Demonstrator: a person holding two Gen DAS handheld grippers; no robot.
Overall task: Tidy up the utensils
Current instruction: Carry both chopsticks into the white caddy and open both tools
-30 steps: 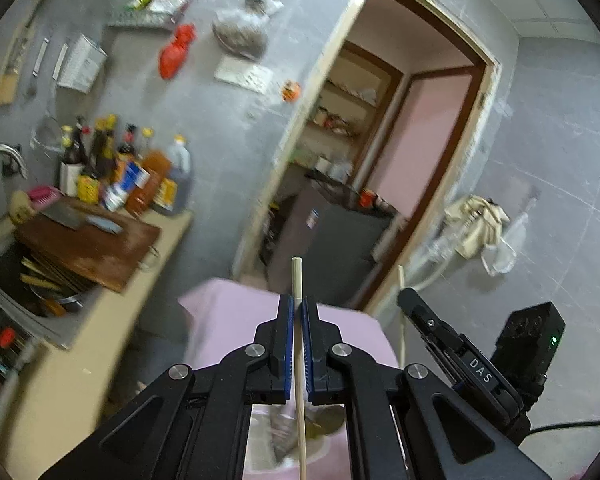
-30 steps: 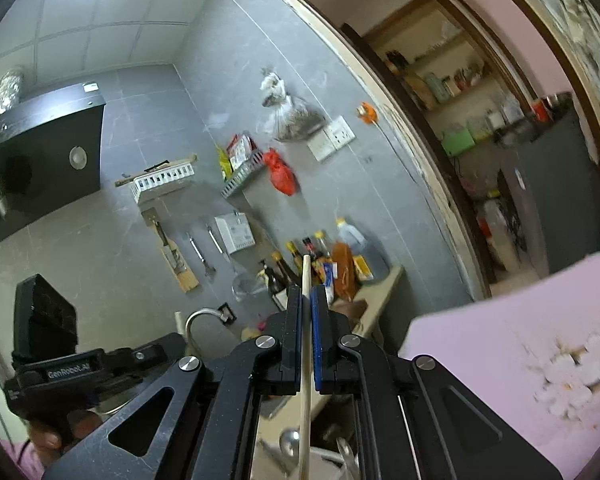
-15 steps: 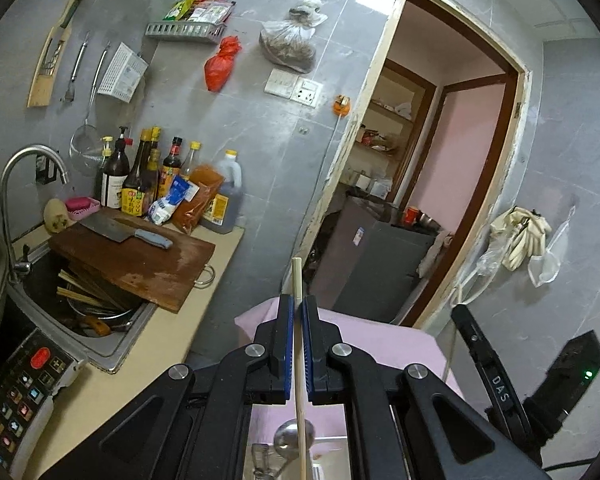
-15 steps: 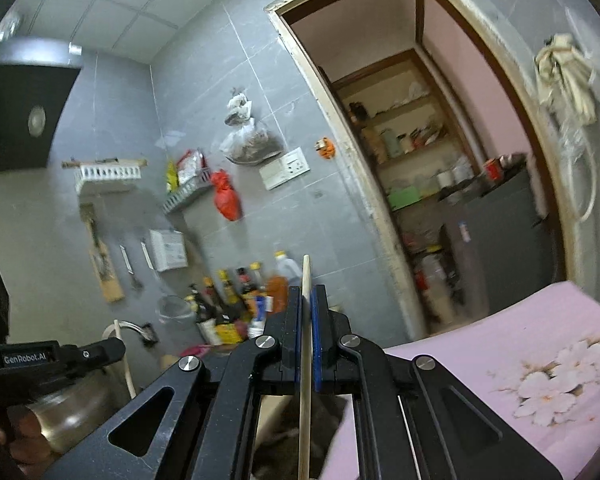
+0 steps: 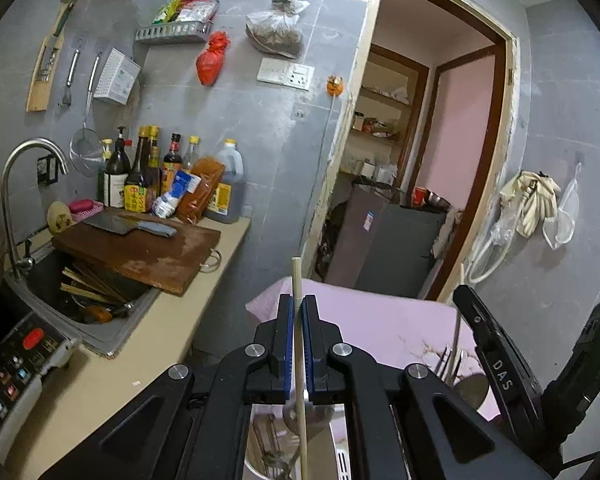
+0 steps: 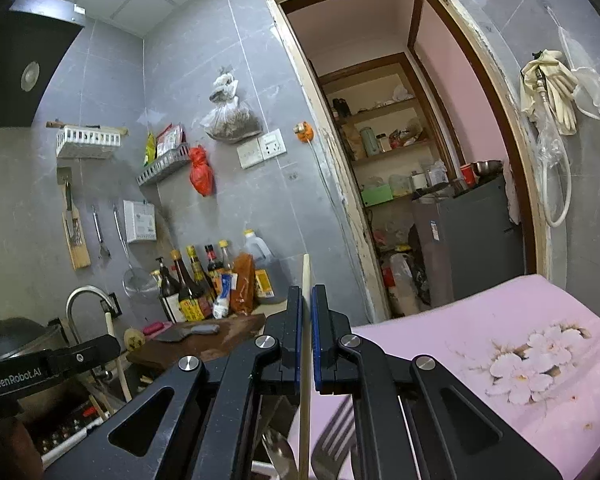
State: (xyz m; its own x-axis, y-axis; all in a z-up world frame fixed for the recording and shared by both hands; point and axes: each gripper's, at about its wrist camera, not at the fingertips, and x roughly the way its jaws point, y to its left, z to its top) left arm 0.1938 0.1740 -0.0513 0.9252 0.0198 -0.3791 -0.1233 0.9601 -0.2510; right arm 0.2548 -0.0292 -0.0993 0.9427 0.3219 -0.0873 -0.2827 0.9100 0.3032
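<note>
My left gripper (image 5: 297, 312) is shut on a pale wooden chopstick (image 5: 296, 276) that stands upright between the blue pads. My right gripper (image 6: 306, 304) is shut on a second pale chopstick (image 6: 306, 272), also upright. Both are held in the air above a table with a pink flowered cloth (image 6: 500, 344). Below the right gripper I see a fork (image 6: 334, 436) and a spoon (image 6: 278, 452). Below the left gripper a spoon and other metal utensils (image 5: 292, 416) show dimly. The right gripper's body (image 5: 496, 360) and its chopstick (image 5: 458, 316) show in the left wrist view.
A counter (image 5: 120, 364) on the left holds a wooden cutting board (image 5: 140, 248) with a cleaver, sauce bottles (image 5: 172, 176), and a sink (image 5: 80, 292) with chopsticks and a tap. A doorway (image 6: 412, 168) lies ahead. The left gripper's body (image 6: 44, 364) shows at the right view's left.
Both grippers have tilted and swung, so the counter, sink and doorway now sit lower and more level in view. Both chopsticks stay clamped as before.
</note>
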